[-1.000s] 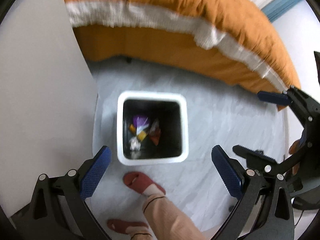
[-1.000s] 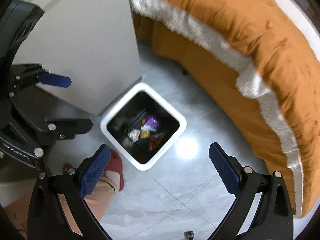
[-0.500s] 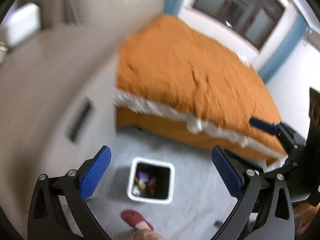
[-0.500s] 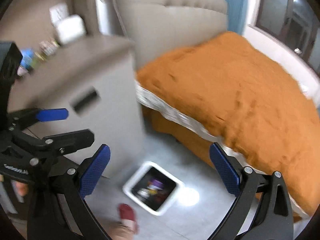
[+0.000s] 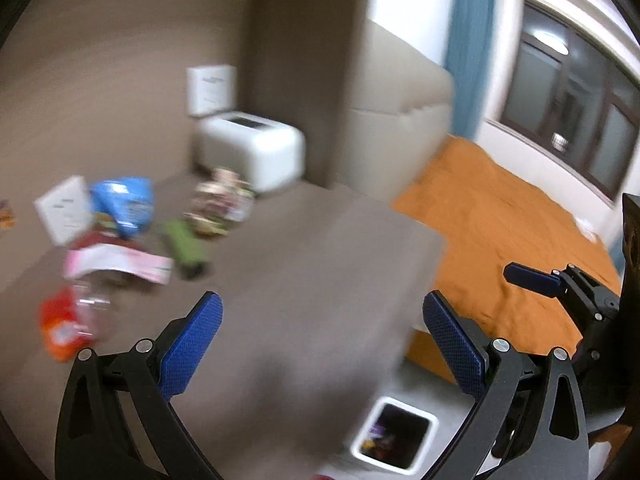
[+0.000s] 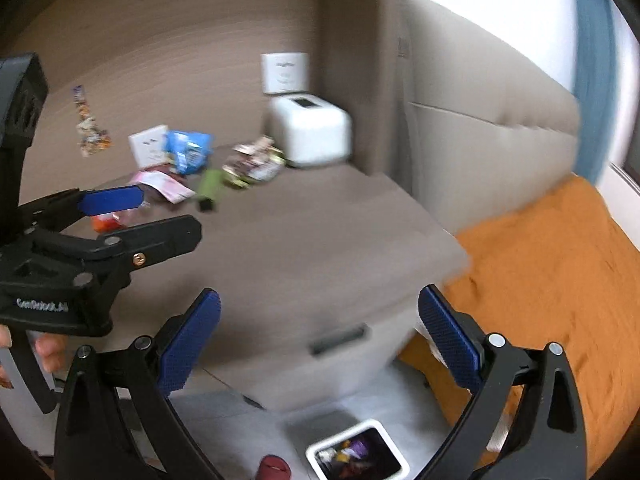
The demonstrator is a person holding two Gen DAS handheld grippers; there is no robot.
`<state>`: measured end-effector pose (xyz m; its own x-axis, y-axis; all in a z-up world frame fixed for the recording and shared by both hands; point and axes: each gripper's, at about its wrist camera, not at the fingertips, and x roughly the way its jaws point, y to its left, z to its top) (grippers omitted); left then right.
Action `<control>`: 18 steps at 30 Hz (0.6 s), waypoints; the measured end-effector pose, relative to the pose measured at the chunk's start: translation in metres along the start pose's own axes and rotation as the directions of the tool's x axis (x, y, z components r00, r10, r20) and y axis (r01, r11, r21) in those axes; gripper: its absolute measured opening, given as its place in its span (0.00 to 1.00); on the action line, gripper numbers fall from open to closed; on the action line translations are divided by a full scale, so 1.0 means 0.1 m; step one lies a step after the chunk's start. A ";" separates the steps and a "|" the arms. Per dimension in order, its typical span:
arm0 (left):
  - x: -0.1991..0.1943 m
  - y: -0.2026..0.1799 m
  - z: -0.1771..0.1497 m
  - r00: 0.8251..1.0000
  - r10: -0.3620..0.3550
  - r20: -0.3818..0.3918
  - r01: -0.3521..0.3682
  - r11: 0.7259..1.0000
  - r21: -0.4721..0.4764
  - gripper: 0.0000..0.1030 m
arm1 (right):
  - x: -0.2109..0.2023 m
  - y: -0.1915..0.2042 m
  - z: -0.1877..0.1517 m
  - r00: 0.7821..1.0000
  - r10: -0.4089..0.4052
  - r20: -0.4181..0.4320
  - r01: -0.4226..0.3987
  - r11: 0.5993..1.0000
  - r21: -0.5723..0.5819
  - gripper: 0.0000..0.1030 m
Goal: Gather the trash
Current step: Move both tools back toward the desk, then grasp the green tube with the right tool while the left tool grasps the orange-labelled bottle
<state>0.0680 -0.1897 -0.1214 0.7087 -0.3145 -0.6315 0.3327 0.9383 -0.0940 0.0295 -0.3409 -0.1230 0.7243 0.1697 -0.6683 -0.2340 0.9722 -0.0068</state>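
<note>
Several pieces of trash lie at the back of the grey nightstand top (image 5: 304, 280): a blue bag (image 5: 122, 204), a pink wrapper (image 5: 120, 266), an orange packet (image 5: 60, 326), a green item (image 5: 186, 244) and a crumpled wrapper (image 5: 218, 208). They also show in the right wrist view: blue bag (image 6: 188, 152), pink wrapper (image 6: 160, 184), green item (image 6: 210, 186). The white bin (image 5: 394, 436) with trash inside stands on the floor below; it also shows in the right wrist view (image 6: 358, 456). My left gripper (image 5: 320, 344) is open and empty. My right gripper (image 6: 318, 340) is open and empty.
A white box-shaped appliance (image 5: 250, 148) and a white card (image 5: 210, 88) stand at the nightstand's back. The orange bed (image 5: 512, 236) and beige headboard (image 6: 488, 140) are to the right. The nightstand has a drawer handle (image 6: 338, 338). A red slipper (image 6: 274, 468) is by the bin.
Both views have swung up from the bin on the floor to the nightstand top with its trash. Both grippers stay open and empty.
</note>
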 end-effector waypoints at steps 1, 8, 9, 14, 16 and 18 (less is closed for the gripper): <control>-0.05 0.13 0.02 0.999 0.038 0.009 -0.038 0.999 -0.010 0.95 | 0.07 0.09 0.07 1.000 0.019 0.003 -0.019 1.000 -0.017 0.96; -0.26 0.88 -0.04 0.987 0.162 0.013 -0.161 0.987 -0.011 0.95 | 0.65 0.63 0.58 0.993 0.113 -0.033 -0.116 0.990 -0.083 0.96; -0.27 1.02 -0.06 0.983 0.182 0.009 -0.182 0.983 0.002 0.95 | 0.73 0.70 0.63 0.992 0.121 -0.042 -0.124 0.988 -0.091 0.96; -0.19 1.49 -0.11 0.980 0.200 -0.022 -0.199 0.979 0.045 0.95 | 1.14 0.97 0.79 0.990 0.103 -0.097 -0.114 0.986 -0.125 0.96; -0.12 1.67 -0.14 0.980 0.194 -0.042 -0.190 0.978 0.083 0.95 | 1.28 1.02 0.79 0.988 0.085 -0.127 -0.102 0.986 -0.132 0.96; -0.04 1.79 -0.17 0.981 0.184 -0.065 -0.174 0.976 0.132 0.95 | 1.46 1.07 0.79 0.984 0.070 -0.164 -0.092 0.987 -0.134 0.96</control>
<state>0.1141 -0.0179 -0.1489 0.7160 -0.1267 -0.6865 0.2833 0.9515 0.1199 0.1615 -0.1992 -0.1625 0.5898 0.2084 -0.7802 -0.3850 0.9218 -0.0449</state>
